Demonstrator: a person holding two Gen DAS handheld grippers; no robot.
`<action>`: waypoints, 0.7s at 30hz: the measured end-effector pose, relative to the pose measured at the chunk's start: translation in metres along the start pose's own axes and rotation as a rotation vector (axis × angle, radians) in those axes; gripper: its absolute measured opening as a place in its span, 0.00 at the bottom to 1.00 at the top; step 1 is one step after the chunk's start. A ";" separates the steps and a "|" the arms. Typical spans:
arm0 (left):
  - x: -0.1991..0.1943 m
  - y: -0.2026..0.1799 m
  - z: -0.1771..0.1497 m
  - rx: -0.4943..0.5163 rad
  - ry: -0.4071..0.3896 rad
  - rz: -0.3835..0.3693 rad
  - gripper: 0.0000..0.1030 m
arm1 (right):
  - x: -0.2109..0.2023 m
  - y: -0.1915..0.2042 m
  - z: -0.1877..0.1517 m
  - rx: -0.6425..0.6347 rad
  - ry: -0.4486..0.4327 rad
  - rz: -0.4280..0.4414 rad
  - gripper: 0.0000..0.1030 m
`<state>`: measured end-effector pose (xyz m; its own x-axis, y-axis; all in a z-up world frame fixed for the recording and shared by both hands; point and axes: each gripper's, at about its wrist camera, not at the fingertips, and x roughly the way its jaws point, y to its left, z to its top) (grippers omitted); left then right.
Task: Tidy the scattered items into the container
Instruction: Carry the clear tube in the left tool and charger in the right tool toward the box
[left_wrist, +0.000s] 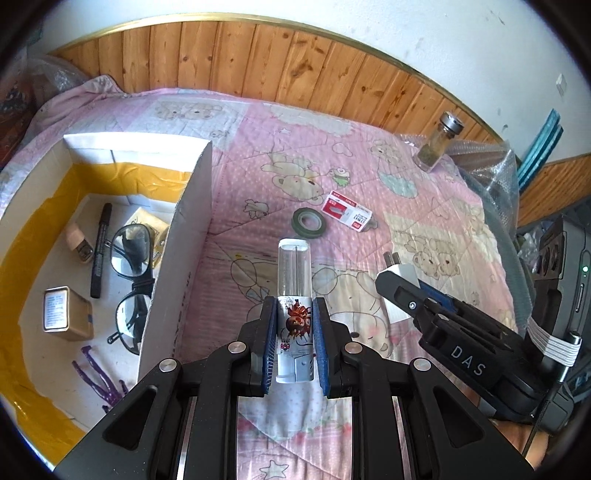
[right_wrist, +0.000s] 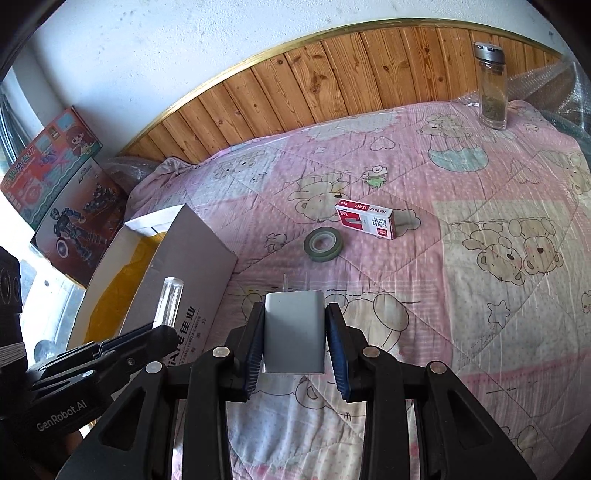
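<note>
While both hands hover above a bed spread with a pink teddy-bear quilt (left_wrist: 258, 155), each claw already carries something. Nearest in the left wrist view, the left claw (left_wrist: 294, 341) is closed narrowly on a small clear tube (left_wrist: 294, 295) with a printed label, gripped around its lower half so its clear end points forward. In the right wrist view, the right claw (right_wrist: 294, 338) is closed a little wider on a white plug-in charger (right_wrist: 294, 332), its two metal prongs pointing away.

Just left of the left claw stands the container, an open white cardboard box (left_wrist: 184, 258). Already lying inside it are a pair of black-framed glasses (left_wrist: 131, 273), a black marker pen (left_wrist: 100, 251), a small tin (left_wrist: 66, 314), purple hair clips (left_wrist: 99, 380) and one or two small packets.

Farther out on the quilt, still to be collected, a roll of green tape (right_wrist: 324, 243) lies just beside a red and white staple box (right_wrist: 365, 219). Farthest away, near the wooden wall panelling, stands a glass jar (right_wrist: 491, 85) with a metal lid.

The tidying looks roughly half done: two items are in hand, three wait.
</note>
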<state>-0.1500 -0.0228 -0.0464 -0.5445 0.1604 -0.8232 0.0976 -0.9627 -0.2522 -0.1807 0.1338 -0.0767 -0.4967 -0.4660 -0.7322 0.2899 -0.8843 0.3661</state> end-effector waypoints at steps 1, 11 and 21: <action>-0.002 0.000 -0.001 0.000 0.002 0.004 0.19 | -0.003 0.002 -0.001 -0.005 -0.005 -0.002 0.33; -0.036 -0.009 -0.011 0.039 -0.052 0.009 0.19 | -0.035 0.030 -0.014 -0.046 -0.048 0.010 0.33; -0.078 -0.008 -0.026 0.033 -0.127 -0.020 0.19 | -0.068 0.062 -0.029 -0.109 -0.098 0.007 0.33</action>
<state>-0.0869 -0.0221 0.0066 -0.6473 0.1529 -0.7467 0.0596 -0.9665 -0.2495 -0.1052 0.1121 -0.0206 -0.5703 -0.4773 -0.6685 0.3782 -0.8751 0.3021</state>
